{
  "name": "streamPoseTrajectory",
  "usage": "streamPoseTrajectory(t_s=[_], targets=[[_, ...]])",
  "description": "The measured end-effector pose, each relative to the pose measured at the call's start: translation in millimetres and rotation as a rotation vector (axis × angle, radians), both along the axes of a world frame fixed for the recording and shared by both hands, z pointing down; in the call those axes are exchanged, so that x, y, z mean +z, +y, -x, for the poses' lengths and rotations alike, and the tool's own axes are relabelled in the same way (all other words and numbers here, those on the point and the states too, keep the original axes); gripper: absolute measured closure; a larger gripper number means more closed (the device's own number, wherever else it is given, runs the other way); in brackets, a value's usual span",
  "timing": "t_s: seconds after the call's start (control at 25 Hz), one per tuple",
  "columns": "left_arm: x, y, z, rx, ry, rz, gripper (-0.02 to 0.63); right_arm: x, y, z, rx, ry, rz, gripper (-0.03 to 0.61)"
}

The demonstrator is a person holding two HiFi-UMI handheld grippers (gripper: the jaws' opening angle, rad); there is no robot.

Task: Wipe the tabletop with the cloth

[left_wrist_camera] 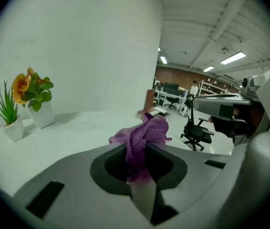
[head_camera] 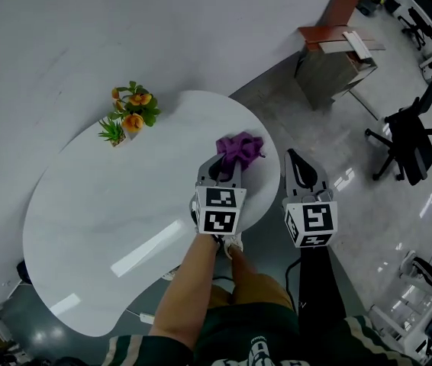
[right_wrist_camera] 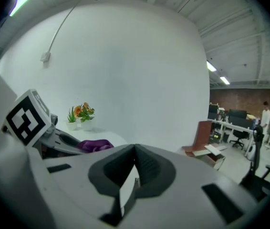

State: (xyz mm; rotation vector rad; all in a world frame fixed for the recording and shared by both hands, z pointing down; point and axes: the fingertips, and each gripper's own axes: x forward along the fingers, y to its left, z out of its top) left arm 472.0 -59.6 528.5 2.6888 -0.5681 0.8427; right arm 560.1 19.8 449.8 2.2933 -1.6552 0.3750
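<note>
The purple cloth [head_camera: 240,145] lies bunched near the right edge of the white rounded tabletop [head_camera: 117,204]. My left gripper [head_camera: 227,163] is shut on the near side of it. In the left gripper view the cloth [left_wrist_camera: 147,130] is pinched between the jaws of the left gripper [left_wrist_camera: 140,149] and bulges up beyond them. My right gripper [head_camera: 294,158] hangs just off the table's right edge, over the floor, shut with nothing in it. In the right gripper view the jaws of the right gripper [right_wrist_camera: 135,149] meet, and the cloth [right_wrist_camera: 94,145] shows at the left.
Two small potted plants [head_camera: 130,117] stand at the table's far edge by the white wall. A grey cabinet with a brown board [head_camera: 334,59] and a black office chair [head_camera: 411,139] stand on the floor to the right. The person's legs are at the near edge.
</note>
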Motion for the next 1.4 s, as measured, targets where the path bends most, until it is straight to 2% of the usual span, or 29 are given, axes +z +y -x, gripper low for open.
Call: streamPoseTrajectory(t_s=[0.2, 0.52, 1.08, 1.4], targets=[[2, -13, 29, -0.029, -0.025, -0.016, 0.54, 3, -20, 20, -0.042, -0.009, 0.0, 0.575], [4, -36, 115, -0.124, -0.064, -0.034, 0.539, 5, -66, 96, -0.187, -0.01, 0.011, 0.575], [7, -70, 309, -0.334, -0.104, -0.035, 0.538, 13, -112, 267, -0.412, -0.006, 0.043, 0.575], [10, -70, 426, -0.485, -0.125, -0.02, 0.537, 18, -133, 375, -0.561, -0.019, 0.049, 0.575]])
